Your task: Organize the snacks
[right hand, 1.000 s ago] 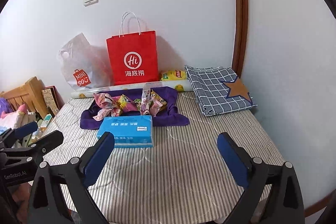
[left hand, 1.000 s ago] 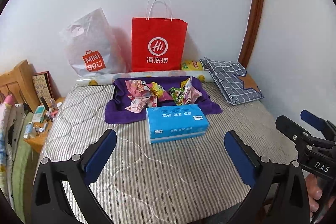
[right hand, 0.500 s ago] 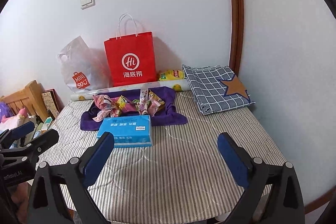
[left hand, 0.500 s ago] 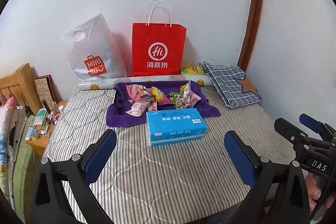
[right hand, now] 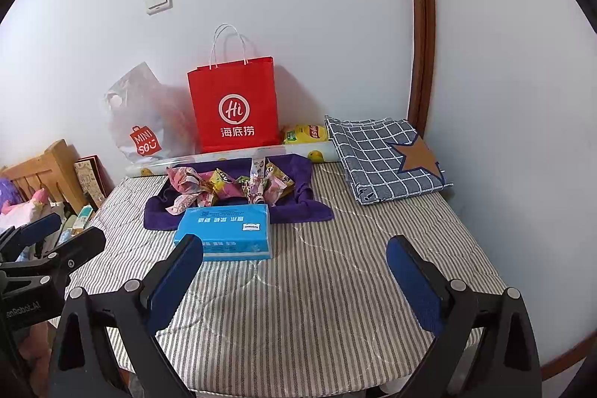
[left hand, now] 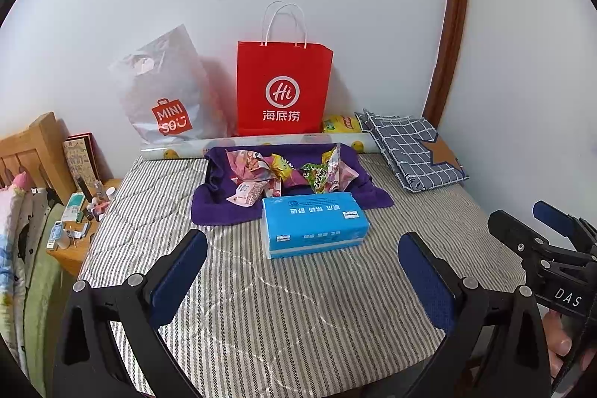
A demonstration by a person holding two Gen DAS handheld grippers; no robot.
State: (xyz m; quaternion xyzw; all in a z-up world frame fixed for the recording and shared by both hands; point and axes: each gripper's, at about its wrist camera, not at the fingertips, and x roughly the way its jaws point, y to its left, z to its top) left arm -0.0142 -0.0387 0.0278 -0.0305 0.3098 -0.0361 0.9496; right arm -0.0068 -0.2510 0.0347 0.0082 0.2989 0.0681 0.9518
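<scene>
Snack packets [left hand: 287, 172] are seen heaped on a purple towel [left hand: 220, 211], straight ahead beyond the tissue box [left hand: 313, 222]; both grippers, left [left hand: 302, 275] and right [right hand: 294, 271], are held spread and empty, neither clearly nearer.

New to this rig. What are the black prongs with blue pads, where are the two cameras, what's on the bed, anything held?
No robot here: a person holds two hand grippers. Each picture comes from a fisheye camera on one gripper, looking out between its two blue-padded fingers. The left gripper and right gripper are both open and hold nothing. Each also shows at the edge of the other's view. On the striped bed lies a blue tissue pack; behind it, snacks are piled on a purple cloth. A red bag stands against the wall, with a folded checked cloth to its right.
</scene>
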